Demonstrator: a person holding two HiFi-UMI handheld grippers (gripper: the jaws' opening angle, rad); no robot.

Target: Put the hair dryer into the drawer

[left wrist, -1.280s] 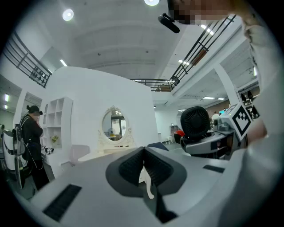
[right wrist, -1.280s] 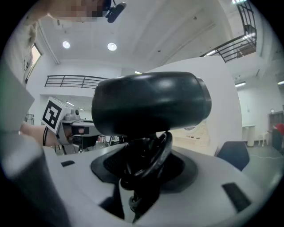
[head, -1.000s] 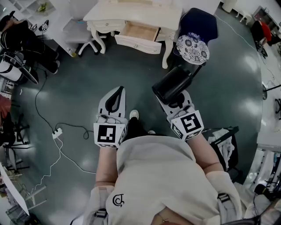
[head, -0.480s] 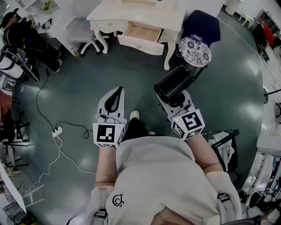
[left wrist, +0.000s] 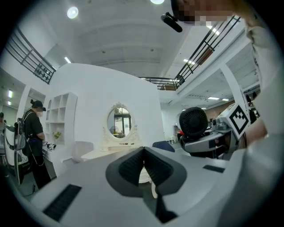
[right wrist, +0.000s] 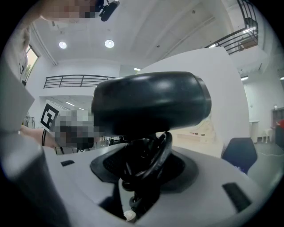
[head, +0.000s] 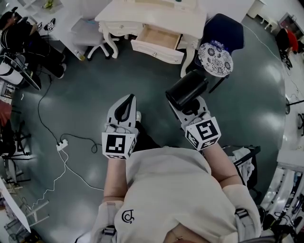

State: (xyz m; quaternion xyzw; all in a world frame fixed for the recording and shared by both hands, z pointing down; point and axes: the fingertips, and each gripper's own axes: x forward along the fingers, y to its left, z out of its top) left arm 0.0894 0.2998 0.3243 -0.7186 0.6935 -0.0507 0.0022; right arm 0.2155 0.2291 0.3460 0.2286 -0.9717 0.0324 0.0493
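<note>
Right gripper [head: 191, 110] clamps hair dryer [head: 186, 89] by handle, cord bundled, centre right. Left gripper [head: 127, 100] closed, empty, centre. Drawer [head: 159, 37] open in white dressing table [head: 128, 15], top centre.

Hair dryer [head: 186, 90]: smooth black plastic, soft sheen along the barrel, finely ribbed grille at the rear. Coiled cord [right wrist: 148, 162]: black, rubbery-looking, glossy. Right gripper [head: 191, 110] and left gripper [head: 124, 108]: matt light-grey plastic shells, with dark, finely ribbed pads that look like rubber. Marker cube [head: 118, 144]: flat matt faces, printed black on white. Counter [head: 152, 12]: cream paint, smooth satin finish. Drawer [head: 159, 39]: pale, bare-looking wood inside, cream-painted front. Floor [head: 95, 85]: dark, smooth and glossy, catching pale reflections. Chair [head: 225, 23]: dark blue, apparently cloth. Cushion [head: 214, 53]: patterned cloth. Shirt [head: 175, 190]: light matt cloth, softly creased.
</note>
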